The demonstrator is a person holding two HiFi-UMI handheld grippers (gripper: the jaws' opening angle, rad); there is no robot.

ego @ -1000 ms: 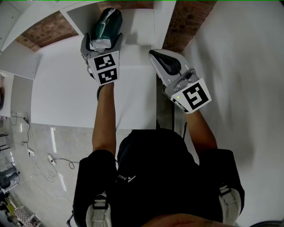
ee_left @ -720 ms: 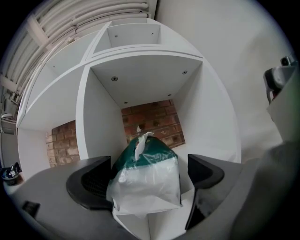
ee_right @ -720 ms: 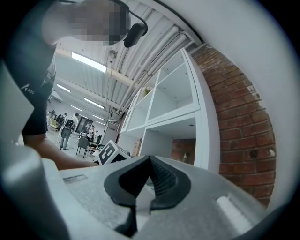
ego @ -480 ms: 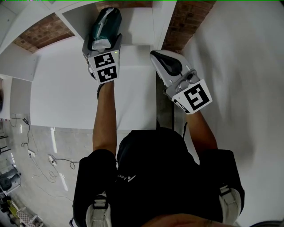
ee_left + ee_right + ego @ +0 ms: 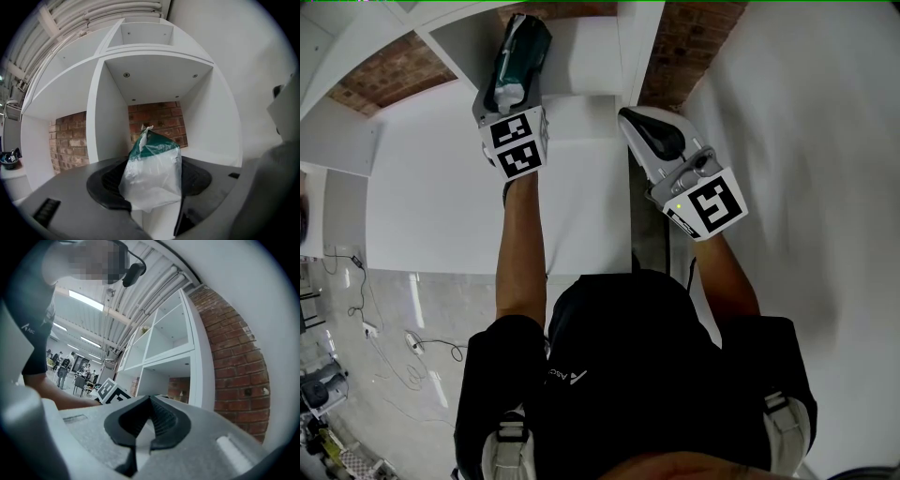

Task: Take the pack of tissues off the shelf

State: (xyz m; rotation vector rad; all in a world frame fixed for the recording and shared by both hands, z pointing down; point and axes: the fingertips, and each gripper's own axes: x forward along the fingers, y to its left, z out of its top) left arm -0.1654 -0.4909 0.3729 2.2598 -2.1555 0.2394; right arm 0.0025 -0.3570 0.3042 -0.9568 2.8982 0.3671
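The pack of tissues (image 5: pixel 518 56), green on top with clear white plastic below, stands in a cubby of the white shelf (image 5: pixel 586 58). My left gripper (image 5: pixel 513 77) reaches into that cubby, and its jaws are closing with the pack between them. In the left gripper view the pack (image 5: pixel 152 171) fills the gap and touches both black pads (image 5: pixel 108 183). My right gripper (image 5: pixel 643 122) hangs to the right, outside the shelf's side panel. Its pads meet with nothing between them in the right gripper view, so the right gripper (image 5: pixel 150 404) is shut.
The shelf has several white cubbies (image 5: pixel 154 70) backed by a red brick wall (image 5: pixel 157 117). A white vertical divider (image 5: pixel 108 117) stands left of the pack. A plain white wall (image 5: pixel 806 141) lies at the right. Cables (image 5: pixel 403 342) lie on the grey floor at lower left.
The left gripper's jaws have narrowed from wide open until they touch the pack's sides, and the gripper has pushed slightly deeper into the cubby. The right gripper has barely moved.
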